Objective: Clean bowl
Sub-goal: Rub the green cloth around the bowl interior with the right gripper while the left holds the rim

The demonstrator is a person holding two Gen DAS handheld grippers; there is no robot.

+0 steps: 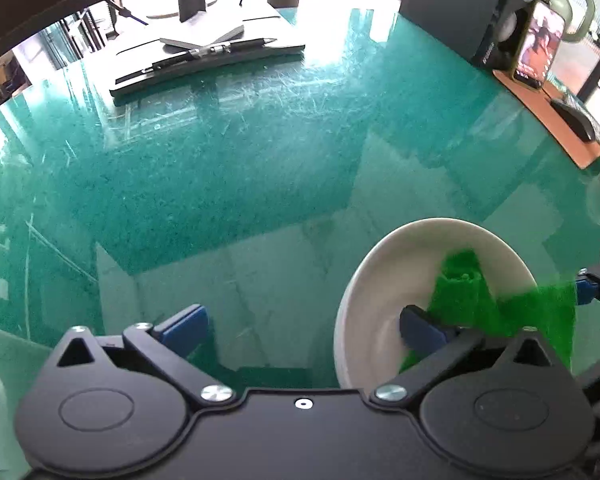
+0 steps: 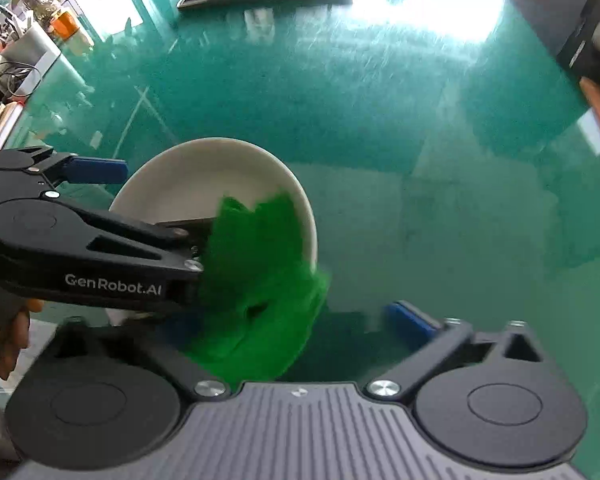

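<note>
Overhead-lit, scratched glossy green tabletop (image 1: 228,168) under white bowl (image 1: 400,264), cluttered room beyond

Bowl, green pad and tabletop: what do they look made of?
Bowl: probably glazed ceramic, maybe melamine; off-white, smooth, with a soft sheen and a thick rim.
Green pad: looks like a fibrous scouring cloth or non-woven synthetic; matte, fuzzy ragged edges, and it drapes limply over the bowl's rim.
Tabletop: hard glossy green surface, glass or lacquer; it mirrors the windows and shows fine scratches.
</note>
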